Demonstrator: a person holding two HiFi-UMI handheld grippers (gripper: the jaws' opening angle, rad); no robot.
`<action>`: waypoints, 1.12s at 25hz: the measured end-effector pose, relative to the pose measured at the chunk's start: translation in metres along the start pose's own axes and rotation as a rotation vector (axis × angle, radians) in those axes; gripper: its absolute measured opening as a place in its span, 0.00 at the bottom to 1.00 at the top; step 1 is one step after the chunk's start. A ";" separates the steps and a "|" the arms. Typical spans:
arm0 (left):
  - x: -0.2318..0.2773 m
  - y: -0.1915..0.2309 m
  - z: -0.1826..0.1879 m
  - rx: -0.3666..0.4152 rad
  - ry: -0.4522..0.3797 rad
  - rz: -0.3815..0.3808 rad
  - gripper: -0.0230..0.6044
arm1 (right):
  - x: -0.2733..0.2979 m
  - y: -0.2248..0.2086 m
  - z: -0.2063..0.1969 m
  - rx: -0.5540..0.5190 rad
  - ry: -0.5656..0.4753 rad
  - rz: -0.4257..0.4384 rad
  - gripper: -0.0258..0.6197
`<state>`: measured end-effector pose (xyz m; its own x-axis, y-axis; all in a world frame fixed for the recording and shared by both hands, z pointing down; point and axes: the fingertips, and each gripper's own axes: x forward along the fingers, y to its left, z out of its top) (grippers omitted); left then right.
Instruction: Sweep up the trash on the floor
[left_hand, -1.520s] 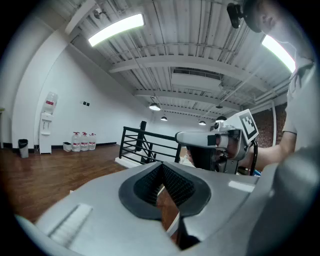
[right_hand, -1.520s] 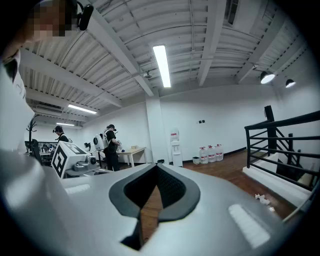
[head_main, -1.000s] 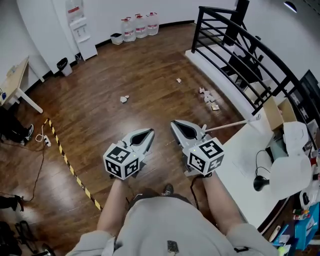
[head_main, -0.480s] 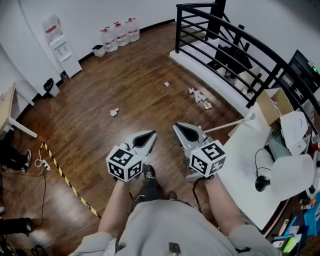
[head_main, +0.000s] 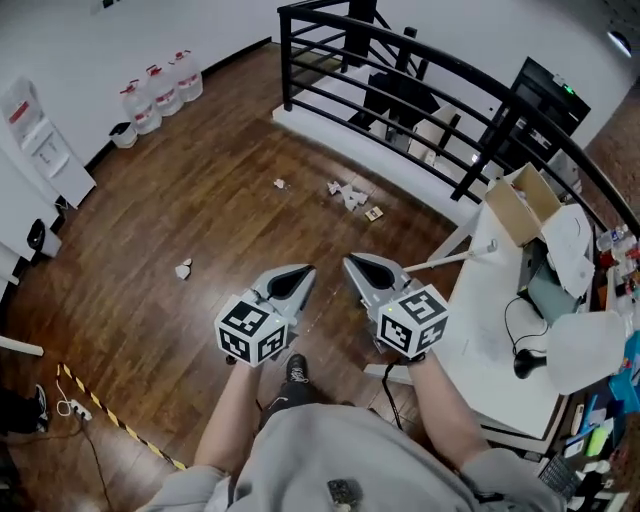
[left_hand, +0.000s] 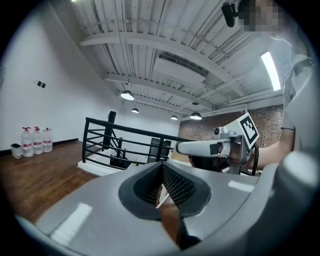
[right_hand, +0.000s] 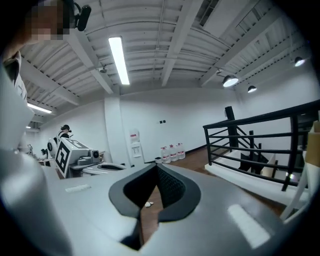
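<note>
The left gripper (head_main: 302, 270) and right gripper (head_main: 349, 262) hang side by side over the floor (head_main: 200, 180), the fingers of each pressed together and empty. Trash (head_main: 350, 194) lies ahead near the railing (head_main: 495, 140), with one scrap (head_main: 183, 269) well to the left.

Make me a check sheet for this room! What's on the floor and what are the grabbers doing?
Surface: dark brown wooden floor, littered.
Job's things: crumpled white paper scraps near the black metal railing; one lone white scrap further left.
Clutter: brown cardboard box on the white table.
Grippers: left gripper and right gripper both shut, fingers empty.
Cables: black cable on the table.
Surroundings: clear water bottles; yellow-black floor tape.
</note>
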<state>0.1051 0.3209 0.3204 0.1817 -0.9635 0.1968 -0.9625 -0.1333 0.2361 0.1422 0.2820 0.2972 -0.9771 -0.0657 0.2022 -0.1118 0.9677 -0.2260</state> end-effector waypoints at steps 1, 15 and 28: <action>0.008 0.011 0.003 0.000 0.005 -0.025 0.04 | 0.009 -0.007 0.003 0.005 0.000 -0.025 0.04; 0.162 0.018 -0.021 0.029 0.128 -0.382 0.04 | -0.025 -0.152 -0.009 0.110 0.015 -0.478 0.04; 0.298 -0.036 -0.041 0.101 0.240 -0.504 0.04 | -0.099 -0.289 -0.043 0.236 -0.022 -0.659 0.10</action>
<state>0.2016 0.0481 0.4094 0.6528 -0.6968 0.2973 -0.7575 -0.5958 0.2668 0.2790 0.0191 0.3834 -0.6956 -0.6278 0.3493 -0.7160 0.6460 -0.2646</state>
